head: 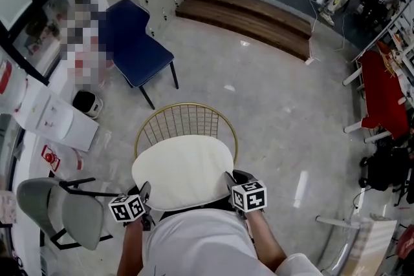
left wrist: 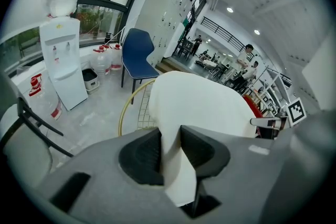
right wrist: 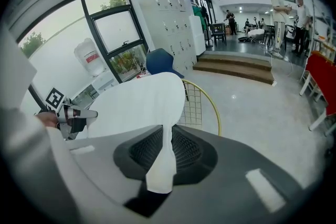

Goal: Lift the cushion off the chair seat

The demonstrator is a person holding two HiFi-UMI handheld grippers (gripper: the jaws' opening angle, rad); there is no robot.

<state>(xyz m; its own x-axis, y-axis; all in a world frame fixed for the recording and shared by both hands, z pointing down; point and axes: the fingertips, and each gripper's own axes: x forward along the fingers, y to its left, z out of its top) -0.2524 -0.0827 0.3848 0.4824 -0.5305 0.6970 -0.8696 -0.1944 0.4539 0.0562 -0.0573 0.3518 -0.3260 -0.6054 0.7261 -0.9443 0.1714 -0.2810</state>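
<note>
The cushion (head: 183,168) is pinched by left tongs (head: 145,189) and right tongs (head: 228,178).

The cushion (head: 183,171) lies over the wire chair (head: 185,123) — a padded chair (head: 136,42) stands behind to the left, steps (head: 252,19) farther back, an armchair (head: 61,210) at near left.

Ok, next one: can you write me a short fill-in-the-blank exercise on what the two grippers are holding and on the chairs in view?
The jaws of the left gripper are shut on the edge of the cream ____.
Counting the right gripper, it is gripped by ____ grippers in all.
Beyond the gold wire chair, the padded chair is coloured ____.
Missing words: cushion; two; blue.
</note>
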